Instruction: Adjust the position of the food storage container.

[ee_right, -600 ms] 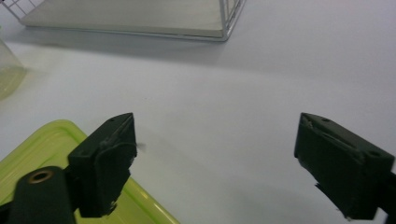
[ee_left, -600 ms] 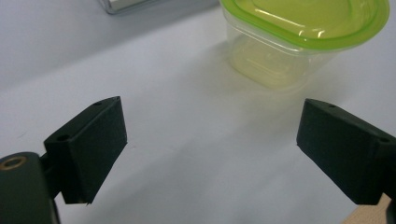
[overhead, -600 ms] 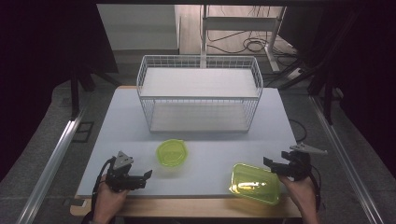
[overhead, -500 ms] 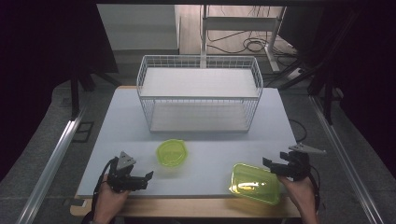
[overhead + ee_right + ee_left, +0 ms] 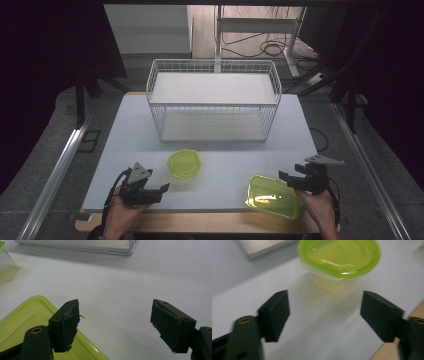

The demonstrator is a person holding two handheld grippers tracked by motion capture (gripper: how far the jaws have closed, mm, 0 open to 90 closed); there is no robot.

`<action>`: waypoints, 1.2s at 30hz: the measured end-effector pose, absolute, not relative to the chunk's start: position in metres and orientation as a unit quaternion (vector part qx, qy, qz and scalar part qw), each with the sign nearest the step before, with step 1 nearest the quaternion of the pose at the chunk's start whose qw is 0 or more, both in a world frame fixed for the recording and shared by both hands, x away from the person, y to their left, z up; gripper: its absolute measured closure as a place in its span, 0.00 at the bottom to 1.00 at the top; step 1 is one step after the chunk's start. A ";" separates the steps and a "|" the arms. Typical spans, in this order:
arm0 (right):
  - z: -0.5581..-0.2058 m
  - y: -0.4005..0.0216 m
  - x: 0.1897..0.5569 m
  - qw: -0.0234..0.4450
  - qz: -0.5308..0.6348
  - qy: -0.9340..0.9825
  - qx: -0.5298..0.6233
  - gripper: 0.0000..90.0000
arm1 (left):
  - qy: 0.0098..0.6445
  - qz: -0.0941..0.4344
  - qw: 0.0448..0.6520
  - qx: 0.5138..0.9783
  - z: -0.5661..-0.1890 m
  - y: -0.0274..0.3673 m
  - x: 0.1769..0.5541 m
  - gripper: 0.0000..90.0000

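A round clear tub with a lime-green lid (image 5: 184, 163) (image 5: 338, 257) stands on the white table (image 5: 225, 150), in front of a white wire basket (image 5: 214, 100). My left gripper (image 5: 159, 191) (image 5: 324, 315) is near the front left edge, open, pointing at the tub with nothing between its jaws. A flat rectangular lime-green container (image 5: 272, 196) (image 5: 27, 322) lies at the front right. My right gripper (image 5: 286, 178) (image 5: 115, 325) is open beside its right end, its left pad over the container's edge.
The wire basket's floor (image 5: 75, 245) holds nothing. The table's wooden front edge (image 5: 210, 222) runs close under both hands. Metal rails (image 5: 60, 170) flank the table; cables and a frame leg (image 5: 260, 45) lie on the floor behind.
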State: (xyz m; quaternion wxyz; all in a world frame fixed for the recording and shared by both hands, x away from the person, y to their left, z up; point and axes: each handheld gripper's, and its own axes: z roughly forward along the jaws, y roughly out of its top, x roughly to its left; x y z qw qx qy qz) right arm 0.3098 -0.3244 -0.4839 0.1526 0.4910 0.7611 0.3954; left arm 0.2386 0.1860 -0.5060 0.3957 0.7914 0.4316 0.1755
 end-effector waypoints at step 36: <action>-0.482 -0.323 0.308 0.165 0.403 0.762 0.480 0.27 | 0.351 0.110 0.407 0.836 -0.485 0.084 0.286 1.00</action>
